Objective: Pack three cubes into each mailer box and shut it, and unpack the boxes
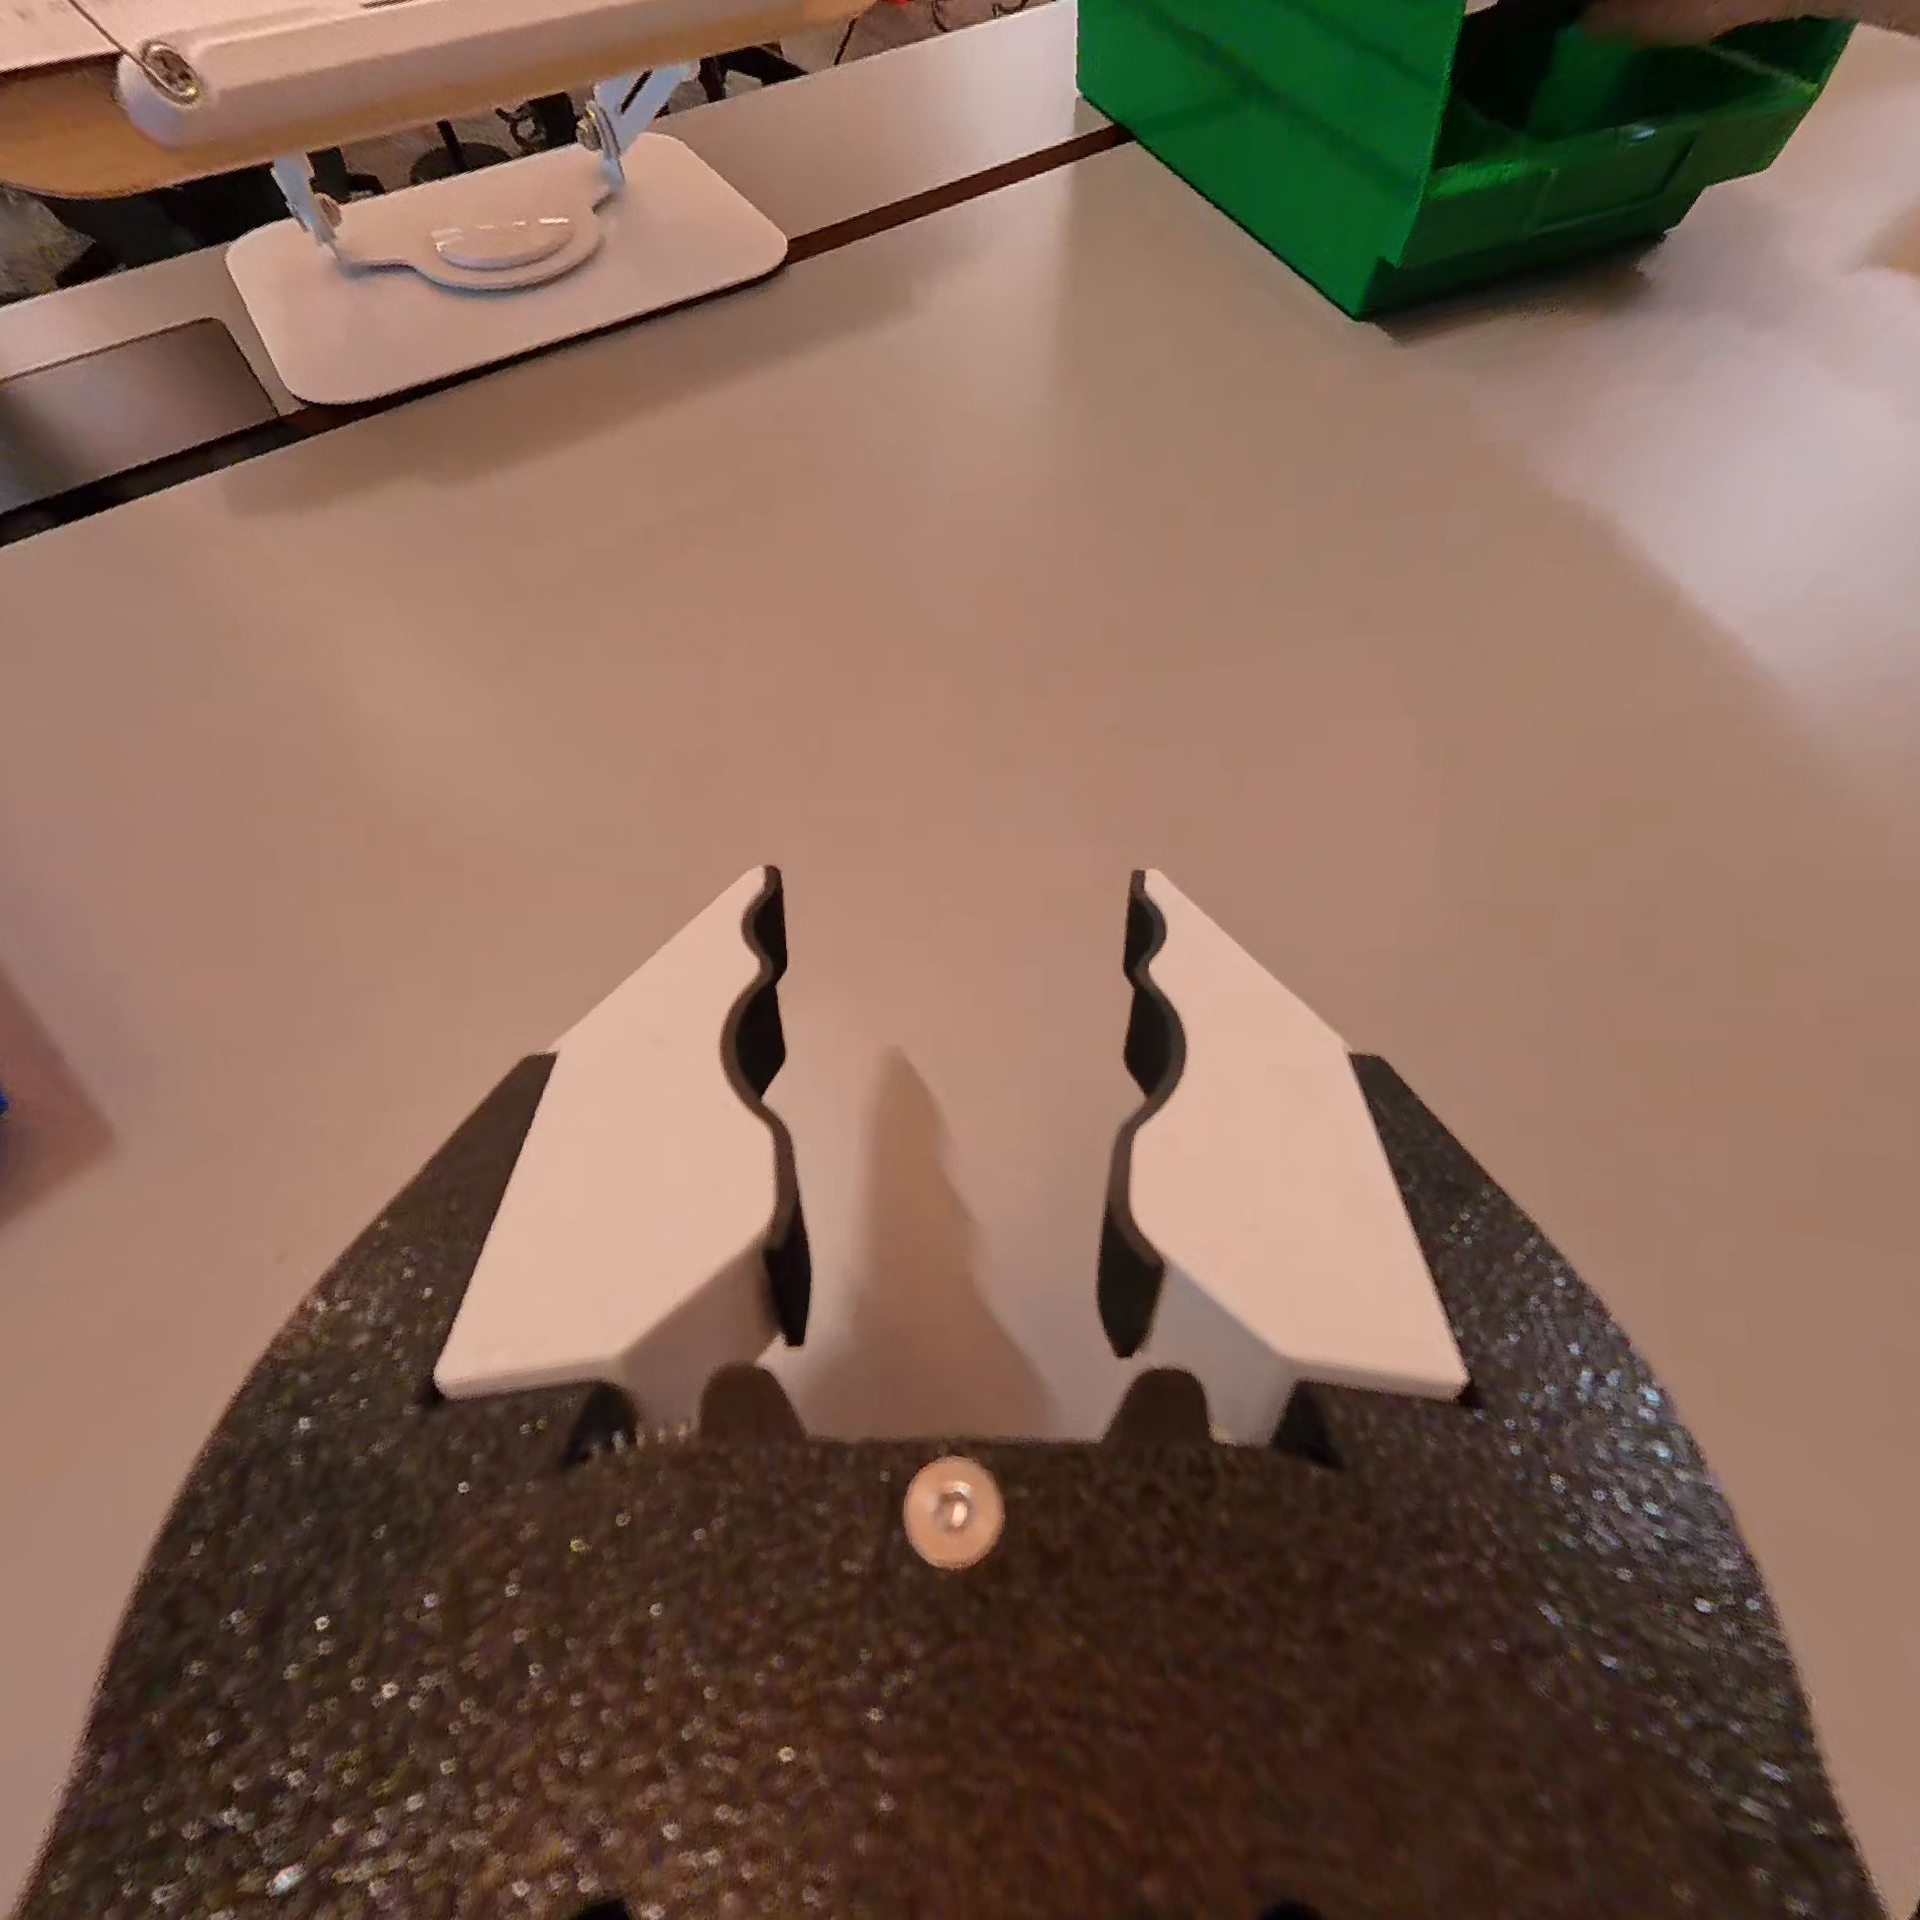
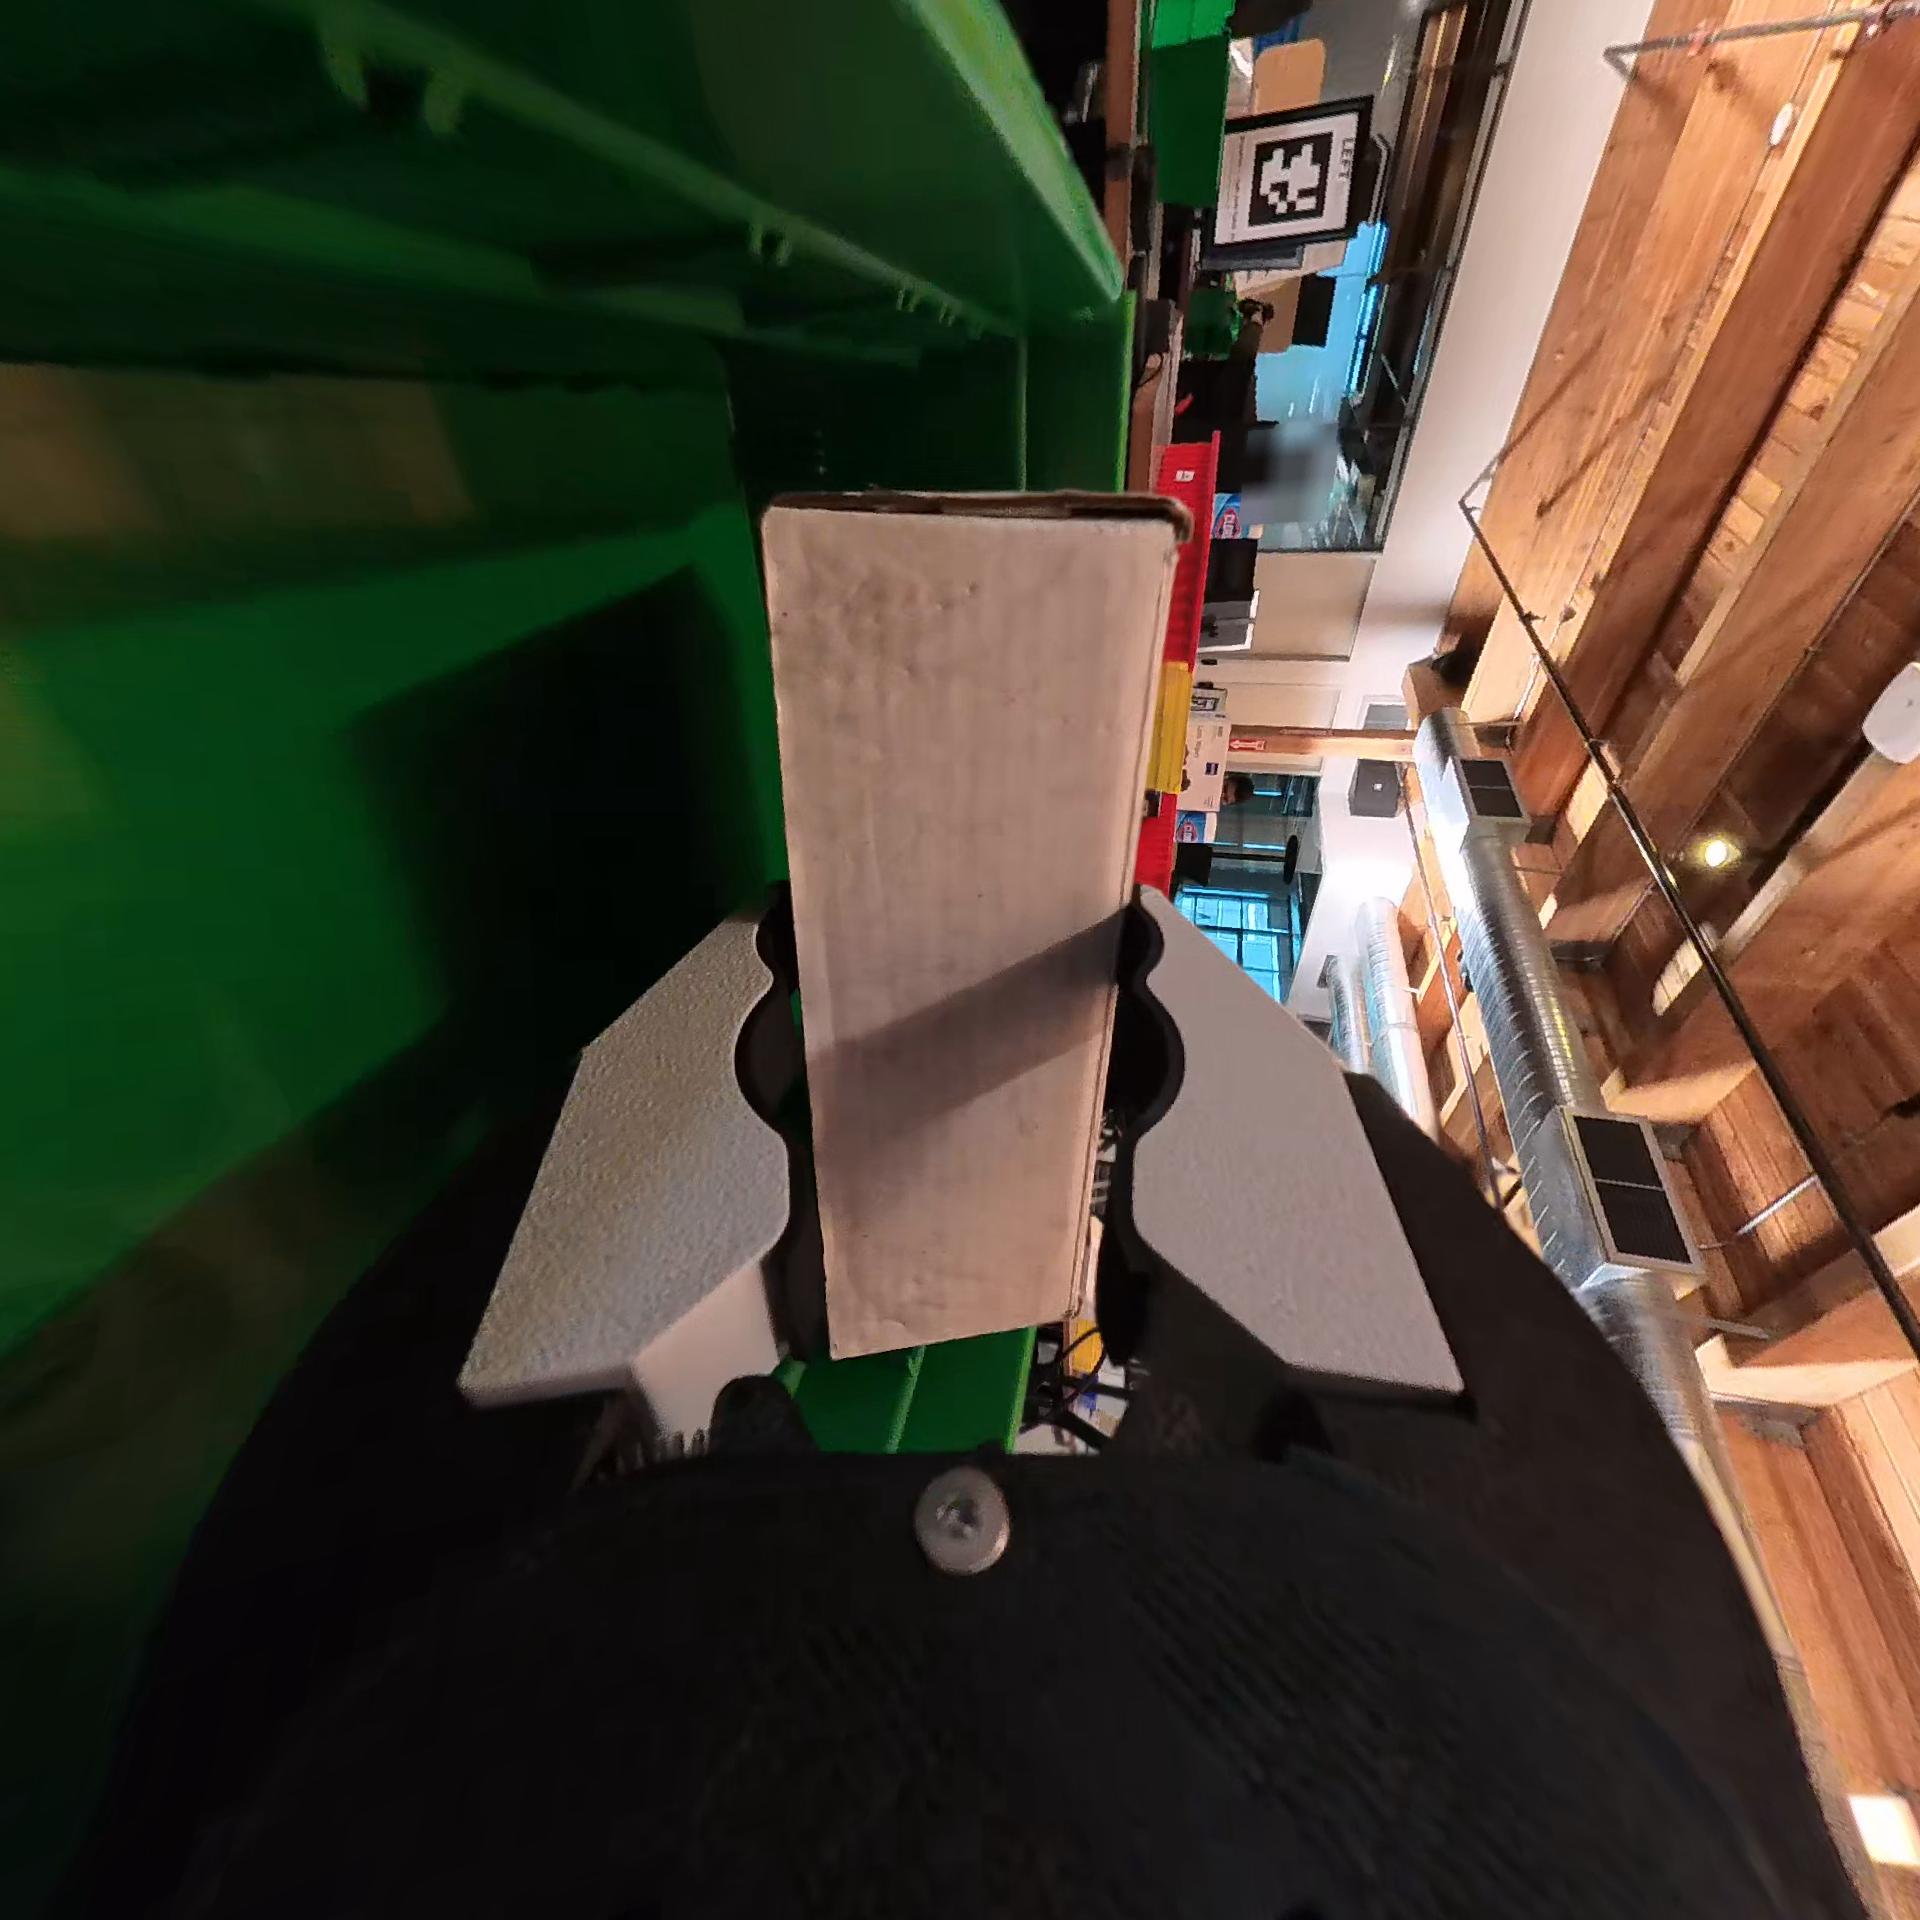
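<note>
Right hand-held gripper (image 2: 956, 1122) is clamped on a white mailer box (image 2: 961, 914) beside the green bin (image 1: 1351, 156) at the counter's (image 1: 935, 623) far right corner. Left hand-held gripper (image 1: 956, 1091) hangs apart, empty. No cubes visible (packing looks barely begun).

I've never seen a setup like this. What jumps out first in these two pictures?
Most striking is the pale cardboard box clamped between the right tool's white fingers, filling the middle of its view beside a big green bin. In the left view, the left tool hangs open and empty over a bare beige table, with the green bin at the far right corner.
</note>
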A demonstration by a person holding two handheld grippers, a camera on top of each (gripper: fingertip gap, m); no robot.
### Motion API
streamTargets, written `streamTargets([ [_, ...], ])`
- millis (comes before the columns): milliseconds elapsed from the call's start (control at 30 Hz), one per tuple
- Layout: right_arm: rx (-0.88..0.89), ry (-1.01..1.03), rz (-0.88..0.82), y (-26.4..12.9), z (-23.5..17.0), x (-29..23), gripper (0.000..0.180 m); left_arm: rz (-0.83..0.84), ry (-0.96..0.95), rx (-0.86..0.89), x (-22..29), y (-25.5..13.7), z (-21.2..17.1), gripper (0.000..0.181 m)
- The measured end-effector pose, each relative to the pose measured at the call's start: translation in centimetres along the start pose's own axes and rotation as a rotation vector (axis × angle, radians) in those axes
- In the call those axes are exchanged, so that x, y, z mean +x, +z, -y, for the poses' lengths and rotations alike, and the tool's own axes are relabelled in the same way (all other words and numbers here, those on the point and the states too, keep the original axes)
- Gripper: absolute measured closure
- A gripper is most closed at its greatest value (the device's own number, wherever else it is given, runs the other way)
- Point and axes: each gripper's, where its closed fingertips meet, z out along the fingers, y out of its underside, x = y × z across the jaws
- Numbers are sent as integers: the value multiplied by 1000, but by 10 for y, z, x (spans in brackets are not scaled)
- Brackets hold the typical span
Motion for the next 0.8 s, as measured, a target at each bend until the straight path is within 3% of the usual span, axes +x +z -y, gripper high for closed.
streamTargets([
  [333,28,46,49,15,-2,-16,119,-46,-24,3,11,5,1,118],
  [800,107,-87,160,21,2,-44,116,-43,-37,-11,10,-6,-6,118],
])
